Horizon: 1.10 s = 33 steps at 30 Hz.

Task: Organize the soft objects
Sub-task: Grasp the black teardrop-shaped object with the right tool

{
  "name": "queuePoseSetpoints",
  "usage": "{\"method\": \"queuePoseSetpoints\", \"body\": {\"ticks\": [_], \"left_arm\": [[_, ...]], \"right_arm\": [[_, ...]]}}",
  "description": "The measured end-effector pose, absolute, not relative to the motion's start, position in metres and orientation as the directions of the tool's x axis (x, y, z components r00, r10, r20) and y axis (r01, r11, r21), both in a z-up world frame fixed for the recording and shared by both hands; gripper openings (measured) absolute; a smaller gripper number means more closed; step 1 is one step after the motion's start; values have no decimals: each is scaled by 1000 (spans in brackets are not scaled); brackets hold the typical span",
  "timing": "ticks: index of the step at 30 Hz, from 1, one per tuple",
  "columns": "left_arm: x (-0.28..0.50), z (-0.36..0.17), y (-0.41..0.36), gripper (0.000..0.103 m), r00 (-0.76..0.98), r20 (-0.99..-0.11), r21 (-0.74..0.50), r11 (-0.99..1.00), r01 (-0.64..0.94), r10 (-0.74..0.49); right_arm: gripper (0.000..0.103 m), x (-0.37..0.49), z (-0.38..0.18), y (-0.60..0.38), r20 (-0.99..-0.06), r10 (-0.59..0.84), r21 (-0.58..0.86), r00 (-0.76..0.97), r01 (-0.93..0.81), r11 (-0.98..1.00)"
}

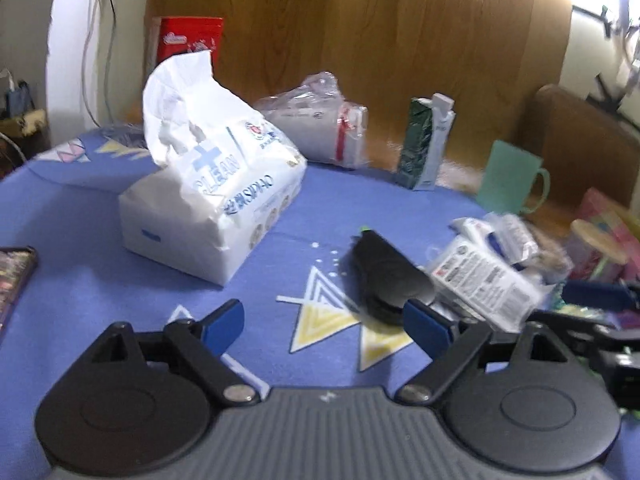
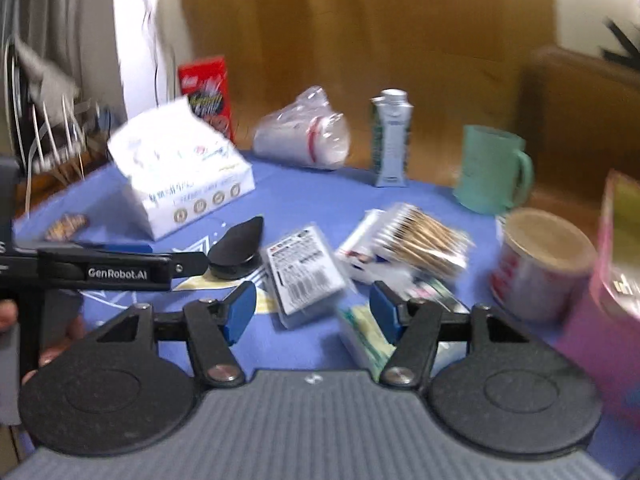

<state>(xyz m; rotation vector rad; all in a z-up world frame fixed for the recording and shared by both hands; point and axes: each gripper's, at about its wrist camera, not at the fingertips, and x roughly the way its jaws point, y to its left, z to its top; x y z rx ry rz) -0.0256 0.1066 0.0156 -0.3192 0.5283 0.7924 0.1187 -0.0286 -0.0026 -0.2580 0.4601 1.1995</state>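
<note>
On the blue counter (image 1: pixel 80 208), a white tissue pack (image 1: pixel 212 200) is seen at the left, well apart from both grippers. The left gripper (image 1: pixel 324 322) is held with fingers released, nothing between them; the right gripper (image 2: pixel 312 310) likewise, above a flat labelled packet (image 2: pixel 304 276).

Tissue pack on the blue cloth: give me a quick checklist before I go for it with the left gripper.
1. Left gripper empty, its fingers apart: ok.
2. Tissue pack in view and nothing lying on top of it: ok.
3. Cloth between the left gripper and the pack bare: ok.
4. Black case lies close by the left gripper's right finger; clearance for a swing: cannot tell.
5. Right gripper empty, open and away from the pack: ok.
6. Image sharp enough to aim: not ok in the right wrist view, slightly blurred in the left wrist view.
</note>
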Motion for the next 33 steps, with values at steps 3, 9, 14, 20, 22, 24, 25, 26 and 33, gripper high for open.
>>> {"method": "queuePoseSetpoints", "body": {"ticks": [3, 9, 14, 20, 22, 24, 25, 26, 33], "left_arm": [[-36, 14, 113, 87, 576, -540, -113, 626, -772, 613], [-89, 14, 137, 87, 600, -443, -367, 476, -799, 666], [-95, 14, 143, 88, 593, -443, -386, 454, -803, 672], [-84, 13, 135, 90, 559, -472, -319, 460, -829, 681], [-75, 12, 134, 91, 529, -493, -274, 454, -848, 691], [-66, 12, 129, 94, 499, -511, -216, 458, -862, 700], [-62, 12, 127, 96, 490, -519, -192, 463, -865, 700], [-58, 12, 126, 96, 482, -528, -169, 469, -867, 700], [-43, 8, 122, 98, 438, -565, -68, 490, -869, 699]], "right_arm": [[65, 111, -6, -2, -484, 824, -30, 296, -946, 323], [65, 103, -7, 39, -502, 829, -52, 248, -965, 257], [65, 92, -16, 71, -530, 812, -86, 243, -969, 233], [52, 77, -18, 65, -530, 812, -150, 245, -969, 194], [52, 71, -19, 48, -527, 818, -147, 232, -972, 181], [52, 69, -19, 25, -524, 826, -115, 209, -978, 174], [52, 68, -20, 10, -522, 830, -99, 195, -981, 168], [52, 66, -21, -2, -518, 834, -97, 187, -982, 160], [52, 49, -32, -89, -490, 838, -100, 240, -970, 220]]}}
